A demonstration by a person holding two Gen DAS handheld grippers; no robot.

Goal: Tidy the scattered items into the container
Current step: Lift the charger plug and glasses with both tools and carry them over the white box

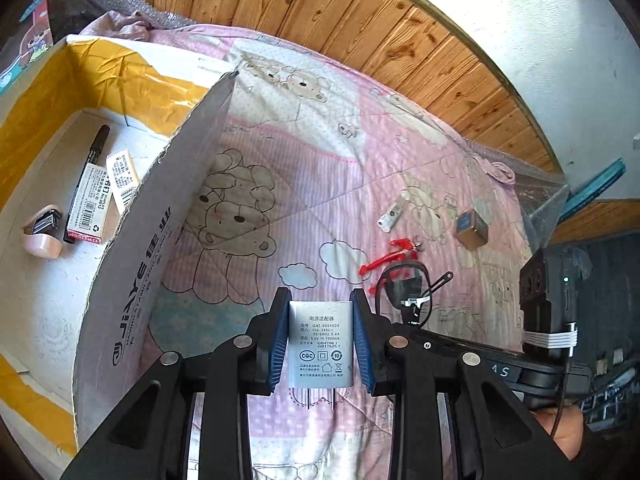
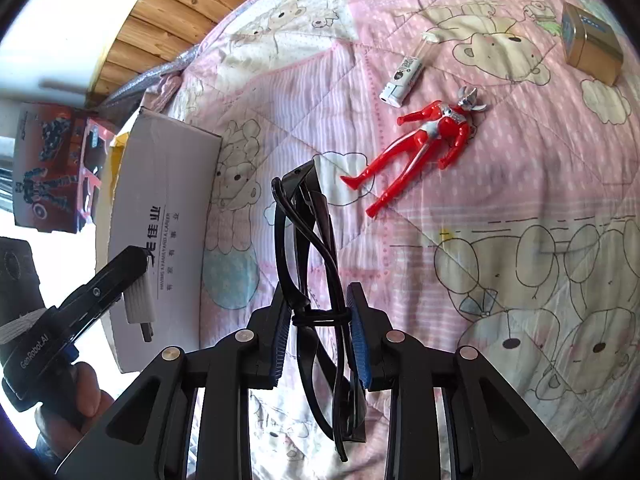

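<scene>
My left gripper (image 1: pixel 320 320) is shut on a white power adapter (image 1: pixel 321 354), prongs pointing back at me, held above the pink quilt just right of the cardboard box (image 1: pixel 188 152). My right gripper (image 2: pixel 318 304) is shut on folded black glasses (image 2: pixel 308 240), which stick up and forward between the pads. On the quilt lie a red toy figure (image 2: pixel 424 148), a small white device (image 2: pixel 402 78) and a gold box (image 2: pixel 592 46). The cardboard box (image 2: pixel 168 184) is to the left in the right wrist view.
Inside the box lie a black marker (image 1: pixel 86 184), a staples packet (image 1: pixel 86 210), a small labelled item (image 1: pixel 124 180) and a pink stapler (image 1: pixel 42 230). A wooden wall panel (image 1: pixel 360 12) borders the bed. A toy package (image 2: pixel 52 168) stands behind the box.
</scene>
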